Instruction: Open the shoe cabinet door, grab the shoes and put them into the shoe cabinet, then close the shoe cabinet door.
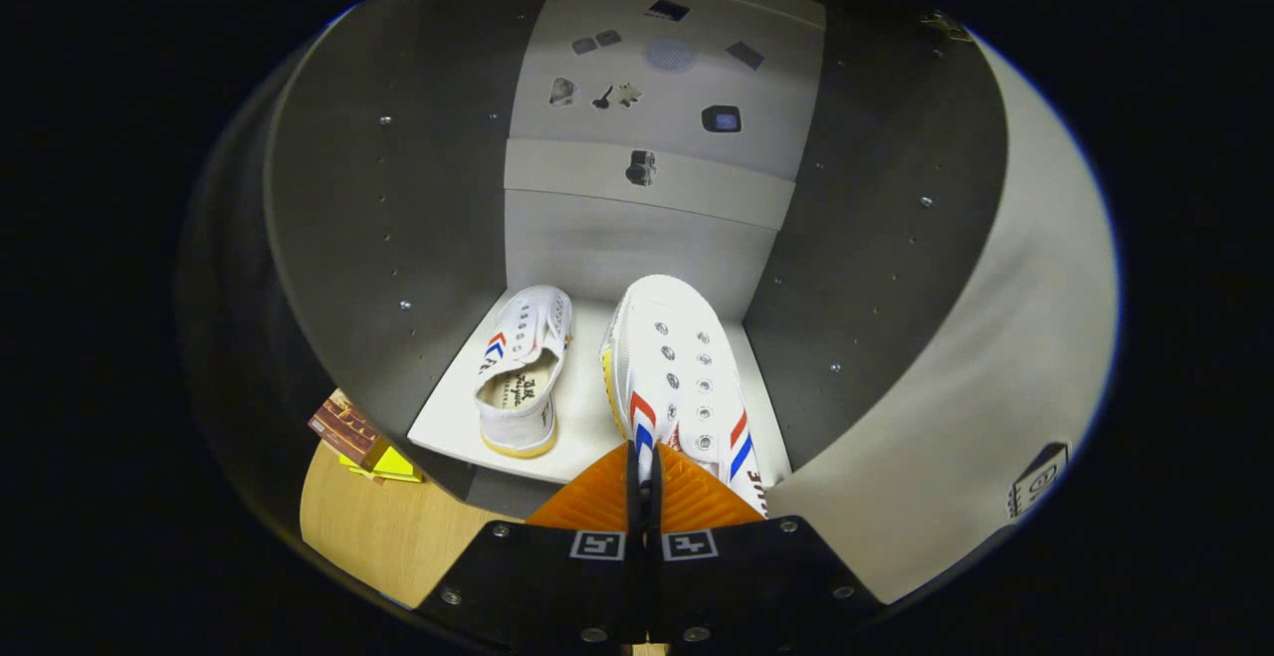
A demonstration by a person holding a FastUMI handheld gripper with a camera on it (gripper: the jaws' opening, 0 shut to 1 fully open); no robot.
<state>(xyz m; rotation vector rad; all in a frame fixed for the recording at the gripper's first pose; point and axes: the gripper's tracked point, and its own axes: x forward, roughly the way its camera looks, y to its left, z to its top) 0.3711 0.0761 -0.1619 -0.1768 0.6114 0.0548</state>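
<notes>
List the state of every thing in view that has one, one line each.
Cabinet door: open, swung to the right.
Left shoe: lying on the cabinet shelf, free.
Right shoe: held over the shelf, toe inward.
Tool: shut on the right shoe's heel end.

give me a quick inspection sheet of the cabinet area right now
surface: pale cabinet shelf holding both shoes; wooden floor below it
job's things: left shoe lies on the shelf, toe pointing inward; right shoe is over the shelf, its heel end at the tool; cabinet door stands open beside it
clutter: yellow and brown items on the floor beside the cabinet
grippers: tool fingers nearly together, pinching the right shoe's heel edge
cables: nothing seen
surroundings: cabinet's dark side walls with rows of peg holes; pale back panel with small stickers
</notes>
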